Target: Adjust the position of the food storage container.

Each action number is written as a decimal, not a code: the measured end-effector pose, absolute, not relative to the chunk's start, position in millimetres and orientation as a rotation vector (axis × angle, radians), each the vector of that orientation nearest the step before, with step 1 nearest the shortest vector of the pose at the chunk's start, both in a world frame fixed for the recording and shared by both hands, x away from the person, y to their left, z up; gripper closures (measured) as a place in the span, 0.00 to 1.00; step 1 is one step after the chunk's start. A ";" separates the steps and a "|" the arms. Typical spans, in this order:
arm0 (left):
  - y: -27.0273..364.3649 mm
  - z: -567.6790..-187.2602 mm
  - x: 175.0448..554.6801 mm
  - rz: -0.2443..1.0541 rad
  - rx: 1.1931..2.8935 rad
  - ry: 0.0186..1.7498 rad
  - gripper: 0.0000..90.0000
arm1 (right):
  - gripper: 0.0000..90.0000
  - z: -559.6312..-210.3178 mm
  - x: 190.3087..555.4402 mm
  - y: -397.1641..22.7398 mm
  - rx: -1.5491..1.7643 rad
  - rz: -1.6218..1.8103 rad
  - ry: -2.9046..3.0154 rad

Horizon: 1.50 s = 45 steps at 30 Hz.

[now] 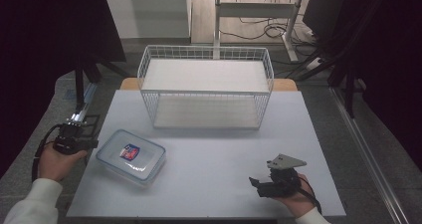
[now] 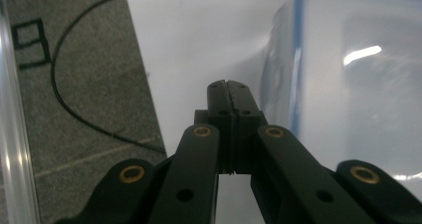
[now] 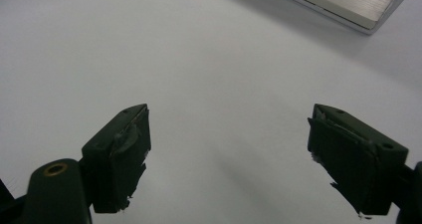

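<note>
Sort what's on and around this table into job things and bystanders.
Job things: lidded plastic box, left gripper shut beside it, right gripper open, wire basket rack.
Bystanders: desk frame, floor cables.

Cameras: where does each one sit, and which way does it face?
High view: above the person's side, facing forward and down on the table, wire basket, lidded container; both hands and sleeves show.
Left gripper view: on the left tool, jaws shut, beside the container; shared with the high view.
Right gripper view: on the right tool, jaws open over bare table.
</note>
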<state>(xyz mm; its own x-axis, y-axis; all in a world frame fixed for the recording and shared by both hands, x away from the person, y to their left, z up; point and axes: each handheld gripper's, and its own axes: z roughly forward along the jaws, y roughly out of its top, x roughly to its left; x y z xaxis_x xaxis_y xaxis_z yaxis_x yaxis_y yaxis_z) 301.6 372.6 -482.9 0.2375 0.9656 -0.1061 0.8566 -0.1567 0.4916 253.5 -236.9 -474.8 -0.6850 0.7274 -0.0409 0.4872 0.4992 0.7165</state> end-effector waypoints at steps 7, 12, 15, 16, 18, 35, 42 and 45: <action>375.2 -491.4 300.3 0.284 2.096 1.686 1.00 | 0.19 -475.8 254.0 -236.2 1.032 1.002 2.419; 370.9 -494.5 300.0 0.268 2.128 1.670 1.00 | 0.19 -474.7 253.0 -235.0 1.035 1.017 2.422; 363.0 -497.5 300.4 0.261 2.150 1.658 1.00 | 0.19 -475.3 253.5 -234.9 1.037 1.013 2.424; 363.0 -497.5 300.4 0.261 2.150 1.658 1.00 | 0.19 -475.3 253.5 -234.9 1.037 1.013 2.424; 361.3 -498.0 301.0 0.274 2.162 1.661 1.00 | 0.19 -475.4 253.6 -235.1 1.041 1.014 2.422; 335.4 -496.9 294.1 0.206 2.195 1.549 1.00 | 0.19 -475.6 254.0 -235.3 1.048 1.007 2.424; 318.6 -496.4 293.3 0.182 2.221 1.500 1.00 | 0.19 -475.7 254.0 -235.3 1.048 1.005 2.426; 306.7 -496.4 290.8 0.160 2.234 1.462 1.00 | 0.19 -475.7 253.8 -235.2 1.047 1.005 2.425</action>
